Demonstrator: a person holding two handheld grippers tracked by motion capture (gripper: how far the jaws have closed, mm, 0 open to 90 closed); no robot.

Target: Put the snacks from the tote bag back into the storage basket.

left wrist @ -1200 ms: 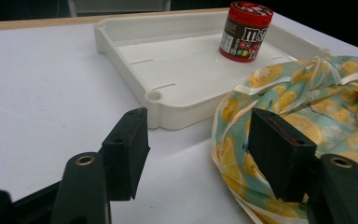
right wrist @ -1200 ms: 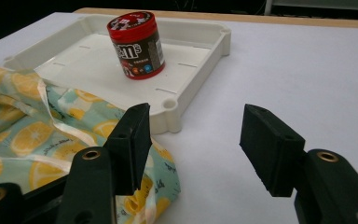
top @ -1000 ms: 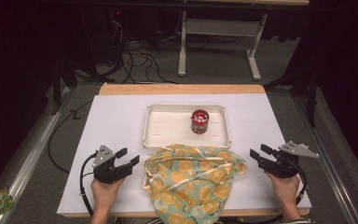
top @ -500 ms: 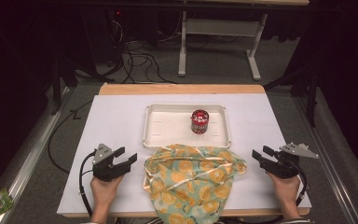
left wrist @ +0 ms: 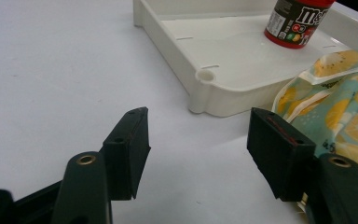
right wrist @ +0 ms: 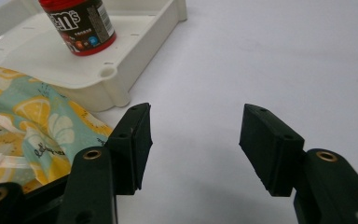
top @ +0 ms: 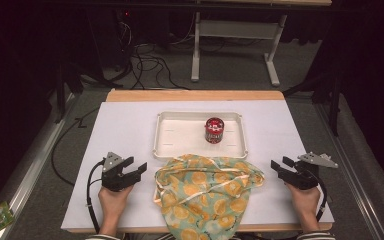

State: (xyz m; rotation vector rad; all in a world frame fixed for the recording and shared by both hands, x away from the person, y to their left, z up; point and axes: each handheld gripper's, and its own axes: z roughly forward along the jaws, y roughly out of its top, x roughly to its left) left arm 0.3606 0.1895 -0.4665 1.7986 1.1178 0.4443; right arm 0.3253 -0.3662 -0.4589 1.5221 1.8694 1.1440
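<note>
Writing on the red jar (left wrist: 297,21) reads as part of "m&m's" in white letters across a dark label, seen in both gripper views; the small print beside it is too fine to read. On the cloth bag (top: 207,192), which is pale green with orange and lemon slices printed on it, a cursive word sits by one slice in the right gripper view, too blurred to make out.

The bag lies crumpled on the white surface (top: 125,130) between the two grippers. It is just beside the left gripper (top: 135,169), on its inner side, and a little farther from the right gripper (top: 280,164). Its far edge reaches the near rim of the white tray (top: 157,145).

The jar stands upright inside the tray, ahead of both grippers and beyond the bag.

Both grippers rest low over the surface, each in a hand, with jaws spread wide and nothing between them.
</note>
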